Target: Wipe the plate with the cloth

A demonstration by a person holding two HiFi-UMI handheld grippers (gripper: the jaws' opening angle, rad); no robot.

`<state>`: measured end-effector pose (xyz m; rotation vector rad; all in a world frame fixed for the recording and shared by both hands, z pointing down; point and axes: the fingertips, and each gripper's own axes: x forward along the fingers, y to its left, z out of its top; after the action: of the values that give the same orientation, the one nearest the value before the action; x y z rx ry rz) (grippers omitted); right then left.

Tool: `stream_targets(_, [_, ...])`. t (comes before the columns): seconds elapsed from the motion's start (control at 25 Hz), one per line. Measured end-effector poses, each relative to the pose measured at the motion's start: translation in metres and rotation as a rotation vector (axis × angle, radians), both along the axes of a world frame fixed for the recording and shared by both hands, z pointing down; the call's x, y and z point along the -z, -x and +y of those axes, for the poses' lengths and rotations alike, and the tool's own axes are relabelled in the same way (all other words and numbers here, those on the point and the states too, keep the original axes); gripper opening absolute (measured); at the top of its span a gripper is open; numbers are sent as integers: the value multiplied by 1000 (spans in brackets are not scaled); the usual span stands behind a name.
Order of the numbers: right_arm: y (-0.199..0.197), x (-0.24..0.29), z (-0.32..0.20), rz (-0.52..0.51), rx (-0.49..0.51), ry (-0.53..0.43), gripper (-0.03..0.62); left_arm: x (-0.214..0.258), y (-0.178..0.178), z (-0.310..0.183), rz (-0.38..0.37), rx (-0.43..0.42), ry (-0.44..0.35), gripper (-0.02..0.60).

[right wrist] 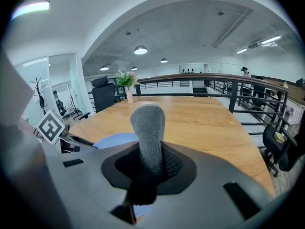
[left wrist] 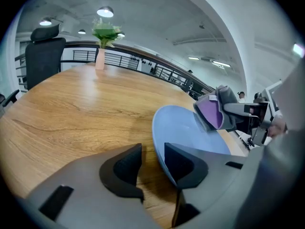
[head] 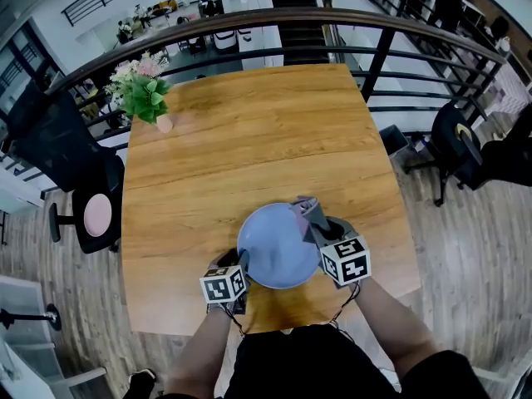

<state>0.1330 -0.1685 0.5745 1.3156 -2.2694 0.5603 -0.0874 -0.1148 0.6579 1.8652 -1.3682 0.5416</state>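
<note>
Cloth (right wrist: 148, 123) clamped in right hand-held gripper (right wrist: 149, 162); left hand-held gripper (left wrist: 152, 152) apart, seemingly beside plate (left wrist: 183, 128).

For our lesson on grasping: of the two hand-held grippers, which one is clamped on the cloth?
The right hand-held gripper: its jaws pinch the grey cloth, while the left hand-held gripper stands open at the blue plate's rim.

No legible txt, labels or nos. anywhere.
</note>
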Motion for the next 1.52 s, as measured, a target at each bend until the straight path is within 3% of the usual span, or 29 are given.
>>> stream_targets(0.24, [-5, 38, 16, -35, 34, -80, 74, 47, 16, 8, -129, -2, -165, 161])
stream_targets(0.44, [-9, 66, 36, -57, 64, -134, 74, 104, 14, 25, -176, -2, -312, 160])
stream_targets(0.72, [-14, 100, 71, -104, 108, -198, 74, 182, -5, 66, -208, 6, -507, 34])
stream_targets(0.84, [-13, 109, 83, -119, 118, -210, 74, 208, -13, 82, -224, -16, -568, 23])
stream_targets(1.2, [-12, 122, 108, -173, 57, -217, 74, 242, -15, 109, -225, -86, -655, 20])
stream_targets(1.52, [5, 117, 135, -192, -65, -201, 74, 234, 9, 122, -146, -150, -632, 18])
